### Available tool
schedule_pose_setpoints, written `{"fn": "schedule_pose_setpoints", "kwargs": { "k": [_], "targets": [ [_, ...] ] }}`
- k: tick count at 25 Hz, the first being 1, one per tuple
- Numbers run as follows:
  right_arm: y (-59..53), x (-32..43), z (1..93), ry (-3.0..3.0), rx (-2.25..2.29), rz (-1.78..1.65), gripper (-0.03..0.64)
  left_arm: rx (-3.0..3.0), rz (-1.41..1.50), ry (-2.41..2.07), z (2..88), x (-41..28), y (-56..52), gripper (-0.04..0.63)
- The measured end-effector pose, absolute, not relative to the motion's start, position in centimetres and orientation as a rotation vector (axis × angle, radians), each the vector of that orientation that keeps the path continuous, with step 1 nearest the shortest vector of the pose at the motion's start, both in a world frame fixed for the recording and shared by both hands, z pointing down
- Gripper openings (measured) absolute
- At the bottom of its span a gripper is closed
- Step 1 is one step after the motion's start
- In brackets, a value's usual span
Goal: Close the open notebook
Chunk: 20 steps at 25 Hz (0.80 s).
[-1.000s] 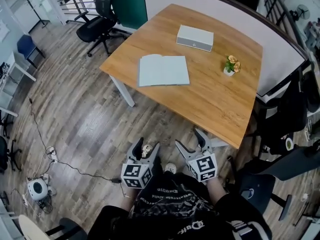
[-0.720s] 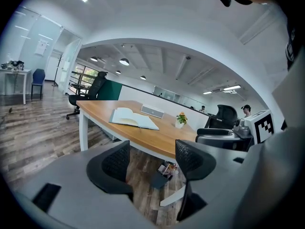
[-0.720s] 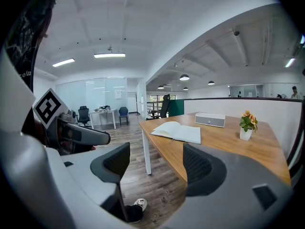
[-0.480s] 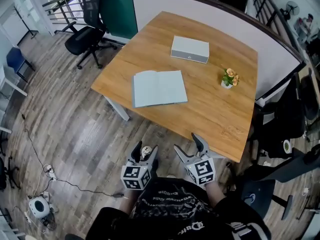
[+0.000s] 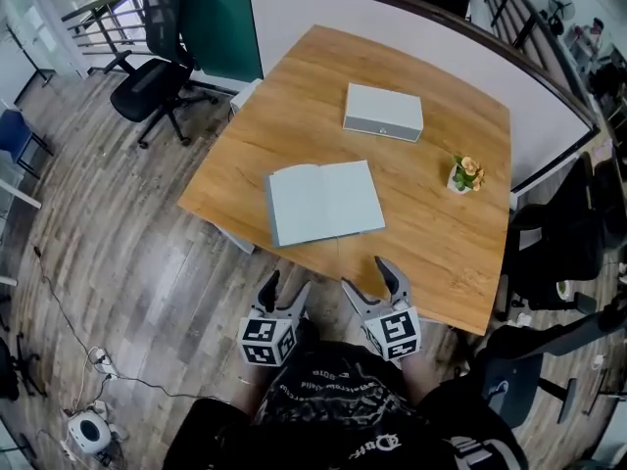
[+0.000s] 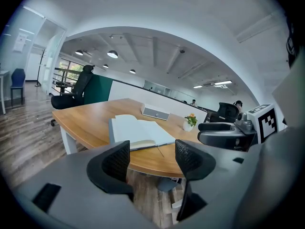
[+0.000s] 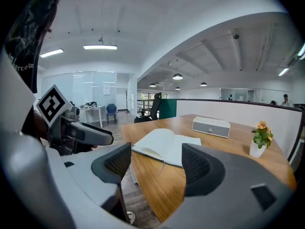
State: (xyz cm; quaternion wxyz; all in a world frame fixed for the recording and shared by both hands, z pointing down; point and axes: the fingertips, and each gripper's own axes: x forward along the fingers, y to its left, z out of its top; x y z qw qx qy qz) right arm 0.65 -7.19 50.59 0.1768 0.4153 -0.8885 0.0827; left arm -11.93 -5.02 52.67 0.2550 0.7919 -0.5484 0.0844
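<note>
The open notebook (image 5: 323,202) lies flat on the wooden table (image 5: 431,233), pale pages up, near the table's front edge. It also shows ahead in the left gripper view (image 6: 138,130) and the right gripper view (image 7: 167,146). My left gripper (image 5: 285,287) hangs over the floor just short of the table edge, open and empty (image 6: 152,156). My right gripper (image 5: 370,280) is beside it at the table's edge, also open with nothing between its jaws (image 7: 157,161). Neither gripper touches the notebook.
A white box (image 5: 383,112) sits at the back of the table and a small flower pot (image 5: 467,175) at the right. A black office chair (image 5: 147,81) stands at the far left, dark chairs (image 5: 554,248) at the right. A partition wall (image 5: 392,18) runs behind the table.
Both grippers have moved forward toward the table's front edge, and the table and notebook now sit nearer in view. The notebook itself has not moved and still lies open.
</note>
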Motion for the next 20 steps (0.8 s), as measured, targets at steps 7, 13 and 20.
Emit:
{"fn": "schedule_pose_setpoints", "kwargs": {
  "k": [7,13,20],
  "targets": [
    [-10.9,-3.6,51.4,-2.456,1.200,0.223,0.301,2.177,0.282,-1.417,53.5,-15.6,-9.8,0.322],
    [-12.8,-5.6,51.7,-2.418,1.201,0.205,0.298,2.140,0.310,-1.421,54.7,-17.7,-11.7,0.314],
    [-14.4,-5.3,52.4,-2.417,1.174,0.222,0.298,2.039,0.364,-1.465,56.4,-18.6,-13.1,0.291]
  ]
}}
